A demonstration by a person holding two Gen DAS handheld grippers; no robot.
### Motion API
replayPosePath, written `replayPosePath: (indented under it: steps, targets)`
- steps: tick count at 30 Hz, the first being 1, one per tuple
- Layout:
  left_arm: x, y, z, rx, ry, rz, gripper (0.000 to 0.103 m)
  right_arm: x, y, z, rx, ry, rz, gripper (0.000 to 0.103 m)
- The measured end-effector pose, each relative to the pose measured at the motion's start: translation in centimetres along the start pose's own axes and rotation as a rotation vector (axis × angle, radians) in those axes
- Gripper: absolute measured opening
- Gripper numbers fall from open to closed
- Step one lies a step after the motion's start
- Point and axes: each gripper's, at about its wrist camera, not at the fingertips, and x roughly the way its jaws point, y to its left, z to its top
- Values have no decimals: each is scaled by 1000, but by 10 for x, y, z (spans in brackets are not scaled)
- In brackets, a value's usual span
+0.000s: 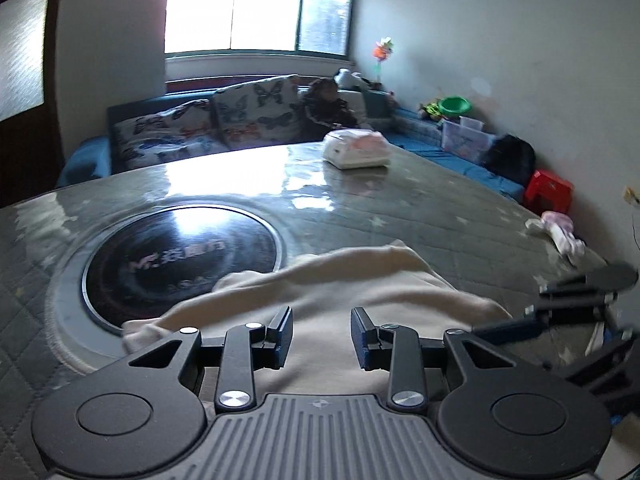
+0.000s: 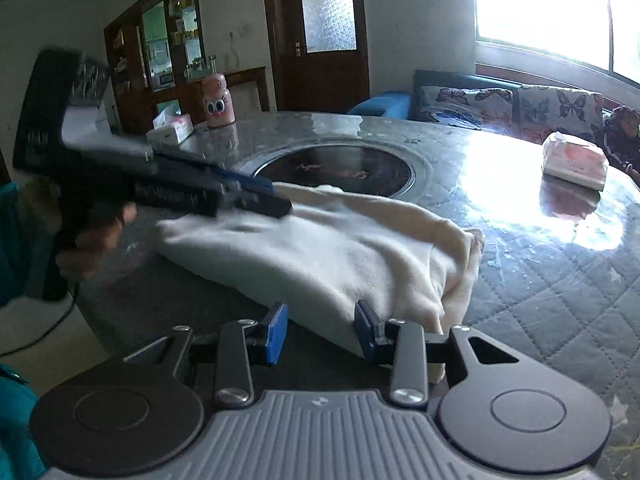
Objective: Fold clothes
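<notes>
A cream garment (image 1: 332, 292) lies folded in a thick bundle on the round table (image 1: 400, 208), near its front edge. My left gripper (image 1: 321, 338) hovers open just above the cream garment, with nothing between its fingers. In the right wrist view the cream garment (image 2: 340, 248) stretches from centre left to a bunched end at the right. My right gripper (image 2: 320, 334) is open at the garment's near edge, its right finger (image 2: 366, 334) against the fold. A hand holds the blurred left gripper (image 2: 272, 200) over the garment's far left part. The right gripper (image 1: 580, 308) shows blurred at the right.
A black round hob (image 1: 180, 256) is set in the table's middle, just beyond the garment. A tissue pack (image 1: 356, 150) sits at the far side, and a small pink-white cloth (image 1: 556, 232) at the right edge. A pink bottle (image 2: 218, 102) and tissue box (image 2: 170, 128) stand far left. A person (image 1: 328, 108) sits on the sofa.
</notes>
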Motion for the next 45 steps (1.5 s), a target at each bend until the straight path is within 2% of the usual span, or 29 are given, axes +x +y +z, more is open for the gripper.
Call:
replayPosePath:
  steps: [5,10,18,20,28,31,38,45]
  targets:
    - [5,-14,-8,35,13,-35,35,-14,-14,11,32,-47,-26,37]
    - [7,-25,-17,67,20,-59,35,-6,-32,20,62,-64,-87,37]
    - [6,-32,-26,103,27,-73,35,35,-35,31,22,-34,-113,36]
    - [7,-33,-28,109,29,-73,35,46,-35,31,12,-20,-115,33]
    - [8,-33,-32,107,38,-82,35,68,-55,37,25,25,-192,29]
    - [9,-32,-33,100,37,-84,36,69,-55,48,8,16,-194,29]
    - [8,-31,-34,89,34,-88,36,92,-36,70,-37,26,-102,29]
    - [9,-29,-34,75,27,-93,36,117,-35,75,-58,68,-117,28]
